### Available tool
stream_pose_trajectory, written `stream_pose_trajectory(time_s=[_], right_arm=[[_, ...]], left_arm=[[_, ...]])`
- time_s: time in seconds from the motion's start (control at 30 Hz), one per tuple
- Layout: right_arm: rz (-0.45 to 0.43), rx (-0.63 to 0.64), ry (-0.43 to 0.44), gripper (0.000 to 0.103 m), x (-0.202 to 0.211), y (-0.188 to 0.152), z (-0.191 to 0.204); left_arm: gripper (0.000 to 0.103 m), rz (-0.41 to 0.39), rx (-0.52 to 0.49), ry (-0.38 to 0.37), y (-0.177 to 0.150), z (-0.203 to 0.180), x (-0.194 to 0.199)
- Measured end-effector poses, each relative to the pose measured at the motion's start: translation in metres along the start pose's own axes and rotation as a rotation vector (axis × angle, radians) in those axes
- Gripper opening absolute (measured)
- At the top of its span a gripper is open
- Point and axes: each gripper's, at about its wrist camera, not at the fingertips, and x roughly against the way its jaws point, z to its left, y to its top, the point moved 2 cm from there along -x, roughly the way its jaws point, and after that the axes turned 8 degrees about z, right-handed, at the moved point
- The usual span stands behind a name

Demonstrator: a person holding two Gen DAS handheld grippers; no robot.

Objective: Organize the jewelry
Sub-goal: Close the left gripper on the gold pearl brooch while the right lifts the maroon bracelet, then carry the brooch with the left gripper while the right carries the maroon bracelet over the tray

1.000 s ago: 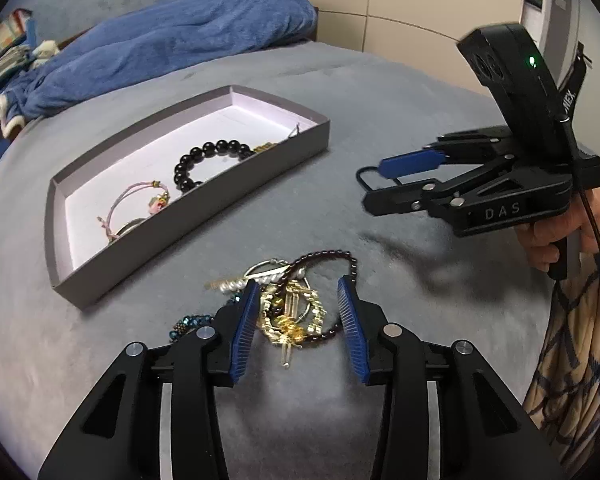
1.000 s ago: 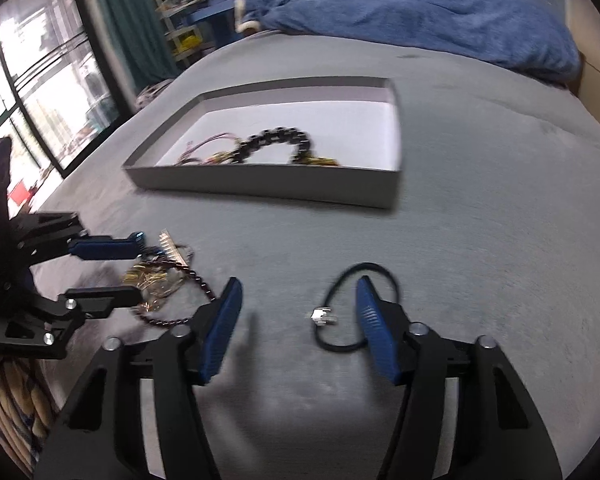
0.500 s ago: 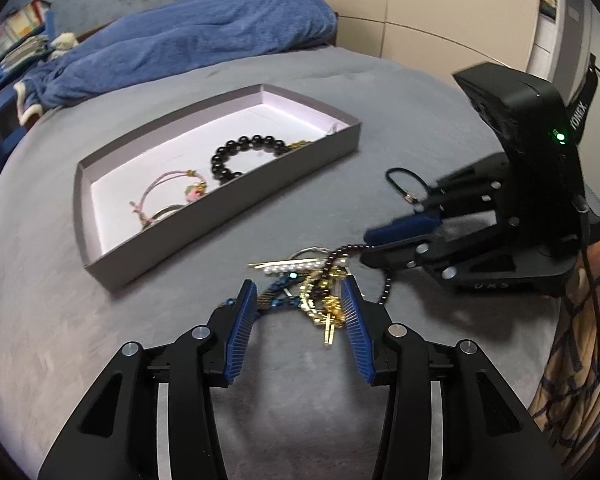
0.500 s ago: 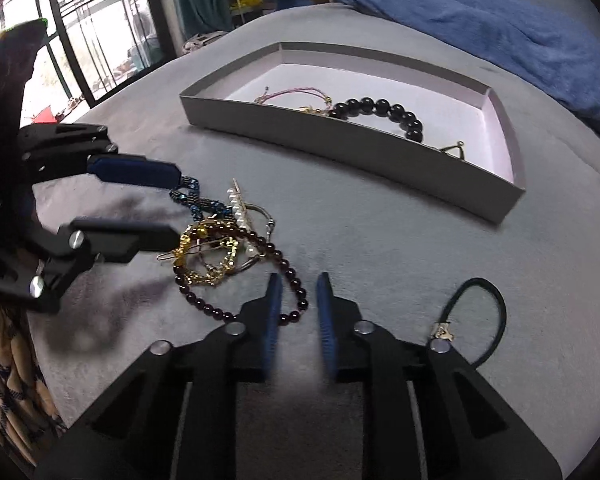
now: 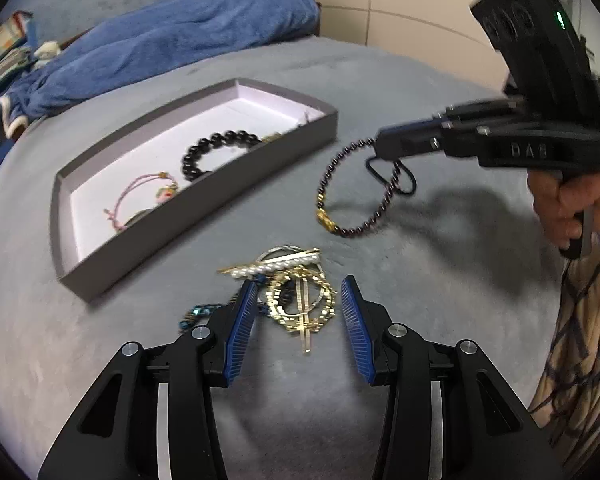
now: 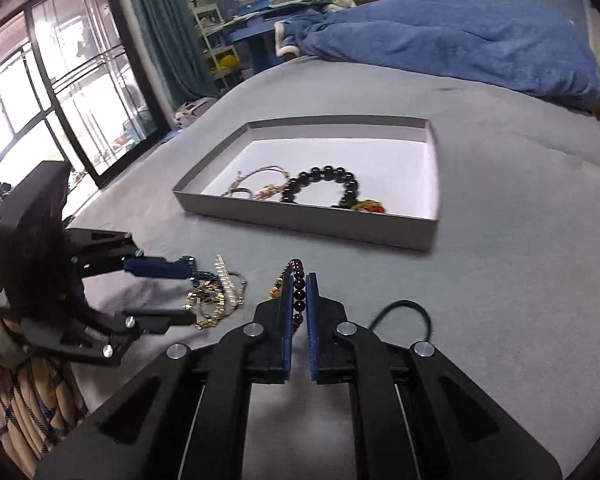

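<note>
Grey bedding [image 5: 440, 92] is filling the left wrist view, with a blue blanket [image 5: 172, 48] lying at its far edge. On the bed a shallow grey box [image 5: 204, 208] is holding a black bead bracelet [image 5: 216, 152] and a pink cord bracelet [image 5: 140, 196]. The left gripper [image 5: 298, 320] is standing open around a tangled jewelry pile [image 5: 296, 292], its blue pads not pressing on anything. To the right, the right gripper [image 5: 384, 146], held by a hand [image 5: 572, 208], is pinching a dark garnet bead bracelet [image 5: 352, 196] that is hanging clear of the pile, in front of a black cord loop [image 5: 392, 176]. From the right wrist view, the right gripper [image 6: 299, 292] is sitting closed on the dark garnet bead bracelet [image 6: 298, 284], beads showing between its pads. The grey box [image 6: 312, 224] is lying beyond, the left gripper [image 6: 168, 292] is hovering at the jewelry pile [image 6: 216, 296] on the left, and the black cord loop [image 6: 408, 312] is lying to the right.
</note>
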Motion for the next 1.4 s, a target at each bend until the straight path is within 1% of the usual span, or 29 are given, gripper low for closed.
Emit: stream_pose_trajectory(time_s=[0.07,0.13,0.17,0.23,0.27,0.3,0.4,0.47,0.53,0.83,1.07,1.13,1.17,1.2,1.27,1.33,1.4], right_arm=[[0.000,-0.003,-0.008,0.006,-0.001,0.001,0.000],[-0.002,-0.004,-0.007,0.006,-0.001,0.000,0.000],[-0.006,-0.004,-0.008,0.006,-0.001,0.000,0.001],[-0.013,-0.008,-0.006,0.006,-0.001,0.001,0.000],[-0.016,-0.009,-0.006,0.006,-0.001,0.002,0.000],[-0.018,-0.010,-0.005,0.006,0.000,0.002,0.000],[-0.024,-0.009,-0.002,0.006,0.001,0.003,0.001],[-0.031,-0.011,-0.001,0.006,0.002,0.005,0.001],[-0.037,-0.016,-0.002,0.006,0.004,0.005,0.000],[-0.077,-0.033,0.009,0.006,0.011,0.015,0.000],[-0.139,-0.063,0.056,0.006,0.019,0.036,-0.001],[-0.150,-0.071,0.063,0.006,0.020,0.042,-0.002],[-0.156,-0.078,0.067,0.006,0.020,0.046,-0.003],[-0.159,-0.081,0.068,0.006,0.019,0.048,-0.004],[-0.172,-0.090,0.068,0.006,0.019,0.055,-0.006],[-0.180,-0.100,0.070,0.006,0.017,0.061,-0.008],[-0.183,-0.106,0.072,0.006,0.015,0.065,-0.009]], left_arm=[[0.045,0.021,-0.022,0.012,0.000,-0.006,-0.006],[0.045,0.035,-0.043,0.044,-0.002,-0.009,-0.012],[0.045,0.039,-0.053,0.062,-0.002,-0.010,-0.013],[0.045,0.039,-0.056,0.070,-0.004,-0.009,-0.014],[0.044,0.045,-0.058,0.080,-0.004,-0.009,-0.015],[0.041,0.047,-0.059,0.088,-0.005,-0.008,-0.015],[0.039,0.030,-0.057,0.085,-0.005,-0.006,-0.011],[0.038,0.011,-0.058,0.085,-0.005,-0.006,-0.006],[0.037,-0.026,-0.050,0.079,-0.004,-0.005,0.004],[0.036,-0.172,0.050,0.058,0.010,0.017,0.034],[0.031,-0.216,0.064,0.070,0.021,0.025,0.040],[0.019,-0.221,0.071,0.069,0.025,0.029,0.040],[0.018,-0.223,0.077,0.069,0.026,0.033,0.039],[0.012,-0.223,0.082,0.066,0.028,0.036,0.039],[0.010,-0.230,0.104,0.062,0.031,0.043,0.039],[0.004,-0.238,0.128,0.046,0.032,0.051,0.040],[0.000,-0.240,0.148,0.044,0.032,0.057,0.042]])
